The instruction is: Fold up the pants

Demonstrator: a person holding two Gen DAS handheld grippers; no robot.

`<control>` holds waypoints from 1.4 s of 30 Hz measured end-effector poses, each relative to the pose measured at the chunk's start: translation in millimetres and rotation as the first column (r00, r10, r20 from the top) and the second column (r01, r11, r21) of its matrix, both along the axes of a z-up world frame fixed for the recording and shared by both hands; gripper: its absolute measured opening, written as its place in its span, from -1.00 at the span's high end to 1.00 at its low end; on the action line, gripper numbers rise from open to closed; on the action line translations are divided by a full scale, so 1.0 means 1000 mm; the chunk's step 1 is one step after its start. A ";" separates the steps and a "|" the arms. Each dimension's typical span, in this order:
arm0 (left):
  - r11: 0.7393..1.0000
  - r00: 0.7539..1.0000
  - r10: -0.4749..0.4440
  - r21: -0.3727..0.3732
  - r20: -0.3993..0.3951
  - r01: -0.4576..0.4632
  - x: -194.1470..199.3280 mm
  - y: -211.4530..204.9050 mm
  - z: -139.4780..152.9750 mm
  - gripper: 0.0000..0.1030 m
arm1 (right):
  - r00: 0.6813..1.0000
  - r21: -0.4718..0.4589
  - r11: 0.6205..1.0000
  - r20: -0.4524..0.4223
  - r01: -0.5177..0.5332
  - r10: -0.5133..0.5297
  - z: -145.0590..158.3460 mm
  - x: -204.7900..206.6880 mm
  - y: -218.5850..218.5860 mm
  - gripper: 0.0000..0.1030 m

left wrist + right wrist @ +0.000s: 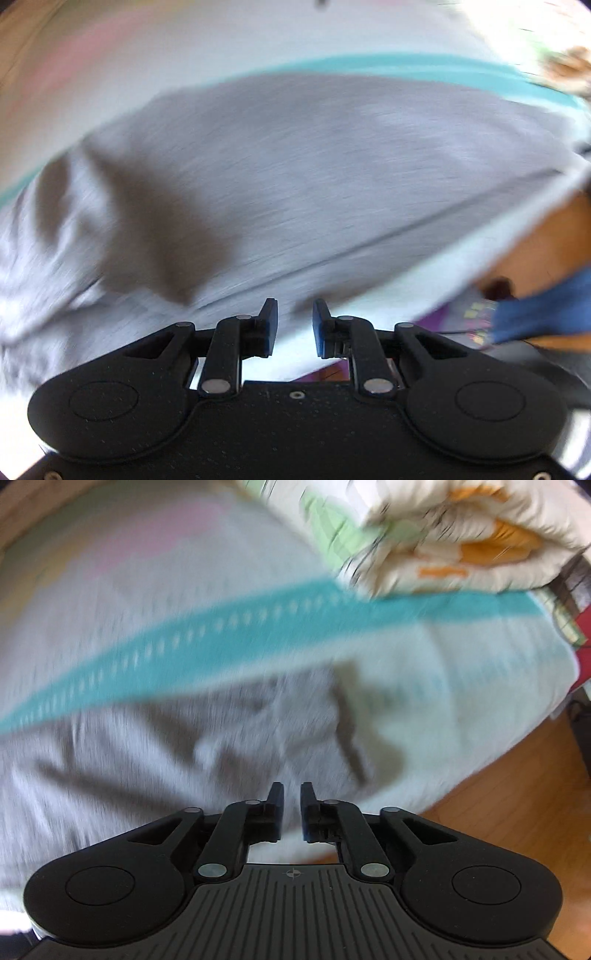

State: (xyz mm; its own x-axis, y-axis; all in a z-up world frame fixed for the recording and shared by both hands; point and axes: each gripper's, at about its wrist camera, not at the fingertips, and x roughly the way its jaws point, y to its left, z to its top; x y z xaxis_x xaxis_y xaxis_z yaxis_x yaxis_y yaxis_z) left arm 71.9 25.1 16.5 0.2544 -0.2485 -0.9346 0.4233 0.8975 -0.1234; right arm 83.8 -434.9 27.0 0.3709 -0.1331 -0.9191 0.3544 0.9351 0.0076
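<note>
Through my left wrist camera, my left gripper (294, 317) stands with a modest gap between the pads and nothing in it, poised just above the near edge of the grey pants (280, 177). They lie spread broadly over the pale bedsheet (221, 44), one long straight seam or fold edge running toward the right. The frame is smeared, so I cannot say for certain whether a first fold is already made; I judge most of the folding is left. Wooden floor (546, 240) shows at right.

Through my right wrist camera, my right gripper (291, 799) is narrowed to a slit, gripping nothing. The pants here are rumpled, needing smoothing, beside the sheet's teal stripe (207, 642). A folded quilt (461, 542) sits beyond.
</note>
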 end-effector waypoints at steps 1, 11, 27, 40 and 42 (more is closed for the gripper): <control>0.999 0.999 -0.022 -0.025 0.027 0.022 -0.002 -0.007 0.006 0.37 | 0.999 0.004 1.000 0.032 0.022 -0.022 0.004 0.001 -0.005 0.72; 0.995 0.959 -0.042 -0.072 0.282 0.065 0.021 -0.075 0.017 -0.02 | 0.977 0.024 0.991 0.169 0.128 -0.130 -0.021 0.032 -0.035 0.43; 0.965 0.932 -0.249 -0.016 0.262 0.262 -0.006 -0.120 -0.025 -0.09 | 0.986 0.168 0.983 0.133 0.077 -0.100 -0.061 0.035 -0.050 0.47; 0.953 0.912 -0.302 0.051 0.277 0.300 -0.005 -0.132 -0.035 -0.09 | 0.938 0.080 0.995 0.335 0.063 -0.087 -0.029 0.032 -0.054 0.87; 0.951 0.908 -0.307 0.058 0.286 0.303 -0.007 -0.134 -0.035 -0.09 | 0.962 0.045 0.997 0.263 0.068 -0.077 -0.042 0.044 -0.051 0.81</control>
